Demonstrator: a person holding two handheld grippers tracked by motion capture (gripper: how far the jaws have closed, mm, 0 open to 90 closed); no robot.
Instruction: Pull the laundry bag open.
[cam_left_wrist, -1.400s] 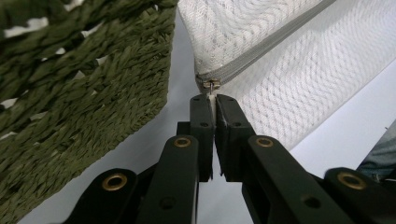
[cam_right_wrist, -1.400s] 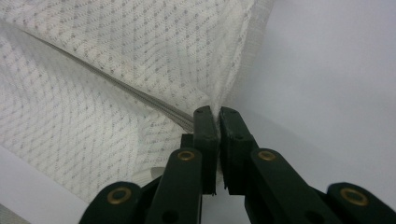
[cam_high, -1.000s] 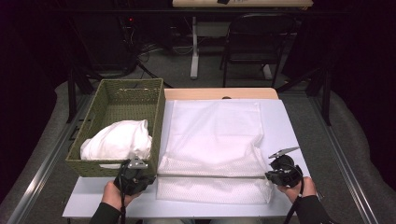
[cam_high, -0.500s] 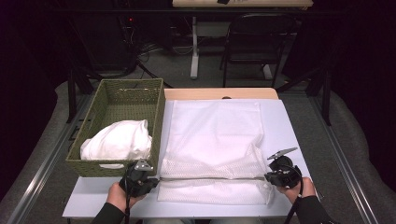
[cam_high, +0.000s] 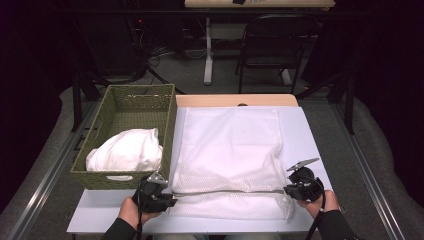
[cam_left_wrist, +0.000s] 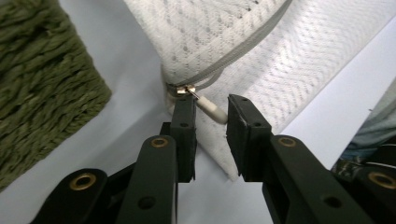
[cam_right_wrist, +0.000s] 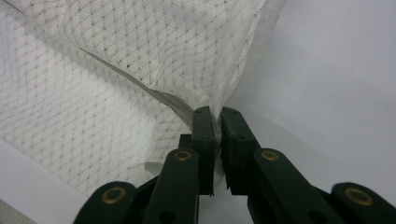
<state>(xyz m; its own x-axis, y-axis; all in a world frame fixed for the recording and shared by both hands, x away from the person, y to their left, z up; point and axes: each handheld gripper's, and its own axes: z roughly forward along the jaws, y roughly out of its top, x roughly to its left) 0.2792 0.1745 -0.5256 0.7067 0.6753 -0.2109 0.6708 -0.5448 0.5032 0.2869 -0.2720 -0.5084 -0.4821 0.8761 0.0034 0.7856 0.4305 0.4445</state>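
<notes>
A: From the high view, where does the white mesh laundry bag lie?

B: Flat on the pale table, just right of the green woven basket, which holds a bundle of white cloth at its 6 o'clock end. The grey zipper runs straight across the bag's near edge, from 9 o'clock to 3 o'clock.

A: And the grippers?

B: The left gripper sits at the zipper's 9 o'clock end and the right gripper at its 3 o'clock end. A second ago the left gripper was farther toward 9 o'clock, under the basket's corner; it has since come inward to the bag's edge. The right one has barely moved, and the zipper line lies a little nearer the table's front edge than before.

A: What does the left gripper view add?

B: Its jaws stand partly apart. The metal zipper slider sits at 12 o'clock just off the left jaw's tip, and the small white pull tab lies slanted in the gap between the jaws. They are not pressed on it.

A: And the right gripper view?

B: There the jaws are nearly together, pinching a fold of the mesh bag's corner where the zipper tape ends. The mesh fans out from that pinch toward 10 o'clock.
</notes>
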